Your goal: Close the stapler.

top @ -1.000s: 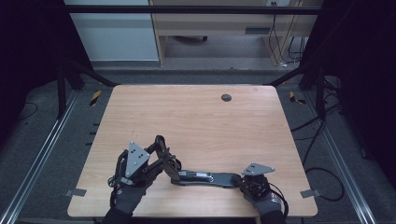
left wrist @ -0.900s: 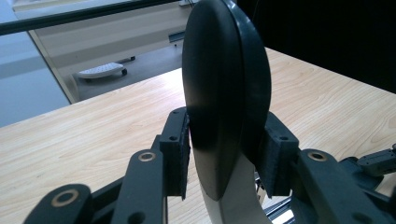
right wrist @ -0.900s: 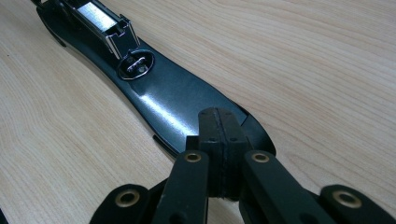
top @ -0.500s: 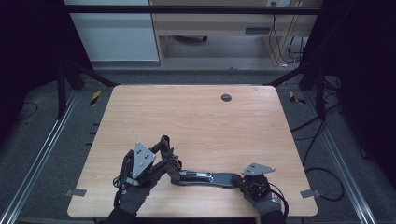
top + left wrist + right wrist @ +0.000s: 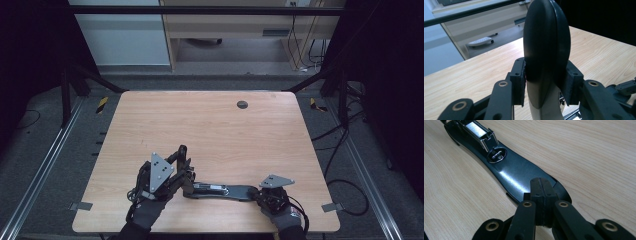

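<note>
My left claw (image 5: 184, 172) is clamped on the rounded end of a black stapler (image 5: 220, 190): pads (image 5: 520, 75) press both sides of the dark oval top part, which stands up betw. them in the left gripper view, pale wood table (image 5: 220, 125) behind. In the high view the stapler lies opened out flat near the front edge of the table, long axis running left-right betw. my two hands, left end at the left claw. My right claw (image 5: 541, 195) has jaws shut tight, pad to pad, tips resting on the stapler's glossy black base end; metal staple channel (image 5: 480, 133) and anvil plate (image 5: 496, 155) stretch away beyond. Right claw (image 5: 260, 192) sits at the stapler's right end.
</note>
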A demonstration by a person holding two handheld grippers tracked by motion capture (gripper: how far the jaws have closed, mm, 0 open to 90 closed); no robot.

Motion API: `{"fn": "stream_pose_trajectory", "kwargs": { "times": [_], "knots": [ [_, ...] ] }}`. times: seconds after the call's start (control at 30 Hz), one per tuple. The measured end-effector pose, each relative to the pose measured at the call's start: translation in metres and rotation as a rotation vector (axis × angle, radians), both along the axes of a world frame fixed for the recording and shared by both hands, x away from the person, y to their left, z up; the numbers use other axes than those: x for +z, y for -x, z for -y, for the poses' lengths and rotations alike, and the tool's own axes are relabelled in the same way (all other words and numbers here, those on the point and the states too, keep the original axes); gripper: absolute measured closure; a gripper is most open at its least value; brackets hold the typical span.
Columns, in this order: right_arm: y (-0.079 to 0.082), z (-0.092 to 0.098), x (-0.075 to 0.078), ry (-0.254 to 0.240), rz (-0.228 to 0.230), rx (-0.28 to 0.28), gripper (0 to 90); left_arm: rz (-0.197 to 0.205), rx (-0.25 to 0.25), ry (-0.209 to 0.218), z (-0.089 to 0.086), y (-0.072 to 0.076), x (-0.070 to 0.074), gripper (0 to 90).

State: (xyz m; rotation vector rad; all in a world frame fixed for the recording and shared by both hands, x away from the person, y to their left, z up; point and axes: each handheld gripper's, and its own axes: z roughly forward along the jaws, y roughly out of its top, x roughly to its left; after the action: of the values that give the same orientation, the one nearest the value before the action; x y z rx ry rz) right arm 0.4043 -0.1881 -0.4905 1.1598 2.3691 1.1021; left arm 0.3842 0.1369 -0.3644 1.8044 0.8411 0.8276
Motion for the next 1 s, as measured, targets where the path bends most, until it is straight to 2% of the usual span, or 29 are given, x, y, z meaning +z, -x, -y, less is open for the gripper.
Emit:
{"fn": "stream_pose_trajectory", "kwargs": {
  "times": [0.33,0.53,0.7,0.9,1.0],
  "knots": [
    [0.0,0.001,0.0,0.0,0.0,0.003,90.0,0.012,-0.004,-0.018,0.007,0.0,0.0,59.9],
    [0.0,0.001,-0.002,-0.002,0.02,0.015,90.0,0.016,-0.005,-0.031,0.011,0.0,0.0,59.8],
    [0.0,0.002,-0.001,-0.004,0.015,0.025,90.0,0.019,0.0,-0.036,0.013,0.001,0.0,59.9],
    [-0.001,0.003,-0.001,-0.03,-0.016,0.007,90.0,0.023,0.0,-0.044,0.014,0.001,0.0,59.9],
    [-0.002,0.003,-0.001,-0.026,-0.008,0.004,90.0,0.028,-0.002,-0.051,0.017,0.002,-0.001,59.9]
  ]
}}
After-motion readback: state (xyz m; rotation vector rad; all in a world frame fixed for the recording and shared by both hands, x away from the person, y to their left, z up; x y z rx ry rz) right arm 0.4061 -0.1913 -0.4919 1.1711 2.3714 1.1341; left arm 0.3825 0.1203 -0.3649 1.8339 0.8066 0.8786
